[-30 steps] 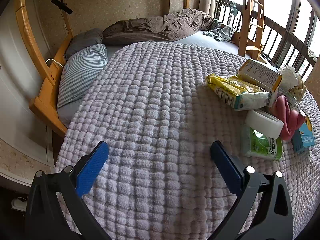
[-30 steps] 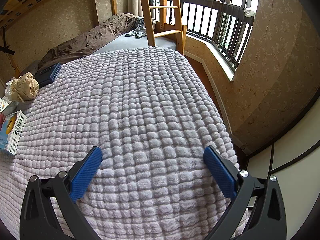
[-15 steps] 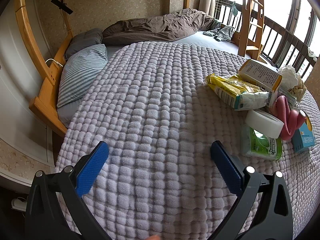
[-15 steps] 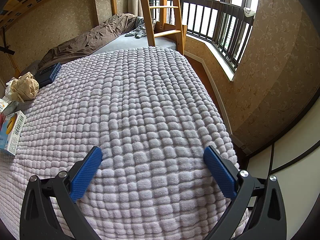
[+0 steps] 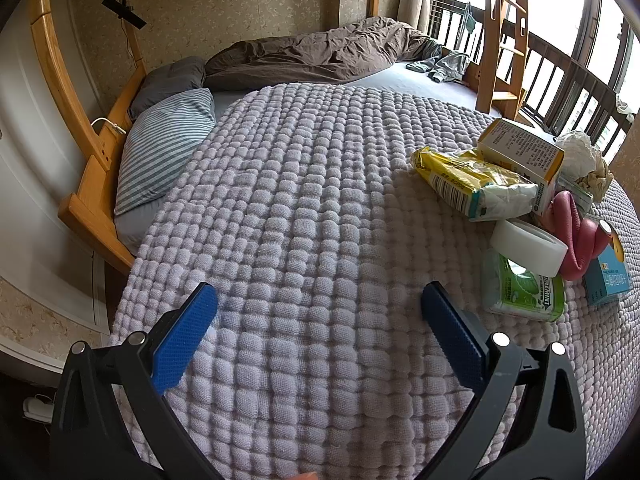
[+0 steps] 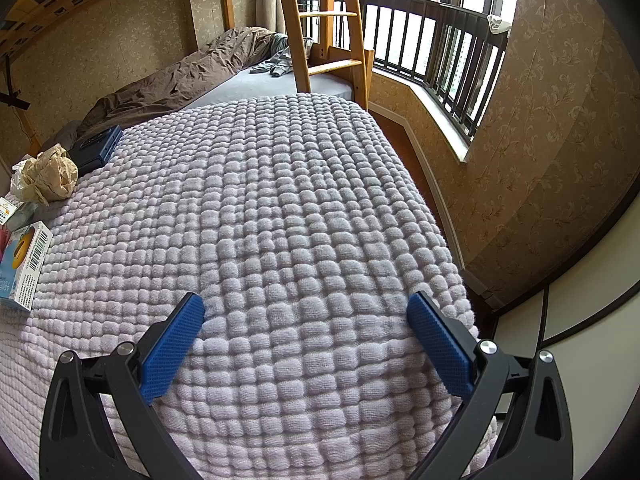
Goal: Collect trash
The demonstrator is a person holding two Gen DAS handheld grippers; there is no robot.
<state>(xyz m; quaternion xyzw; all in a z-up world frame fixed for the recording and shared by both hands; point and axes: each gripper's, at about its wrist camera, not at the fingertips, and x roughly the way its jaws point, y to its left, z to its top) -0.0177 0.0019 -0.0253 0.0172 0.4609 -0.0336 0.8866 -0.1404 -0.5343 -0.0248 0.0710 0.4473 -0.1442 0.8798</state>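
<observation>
On the lilac blanket [image 5: 304, 208], at the right of the left wrist view, lies a pile: a yellow wipes pack [image 5: 468, 182], a yellow carton [image 5: 520, 152], a white tape roll [image 5: 528, 246], a green mint pack [image 5: 524, 290], a pink glove-like item [image 5: 576, 236], a blue box [image 5: 608, 276] and crumpled paper [image 5: 580, 152]. My left gripper [image 5: 318, 300] is open, low over bare blanket, left of the pile. My right gripper [image 6: 306, 306] is open over bare blanket too; crumpled paper [image 6: 46, 176] and the blue box [image 6: 24, 264] sit far left.
A striped pillow [image 5: 164, 152] and brown duvet [image 5: 316, 54] lie at the bed's far end, with a wooden ladder [image 6: 320, 24] and a dark case [image 6: 96, 148] nearby. The bed drops to floor [image 6: 416, 168] on the right, by a railed window [image 6: 440, 48].
</observation>
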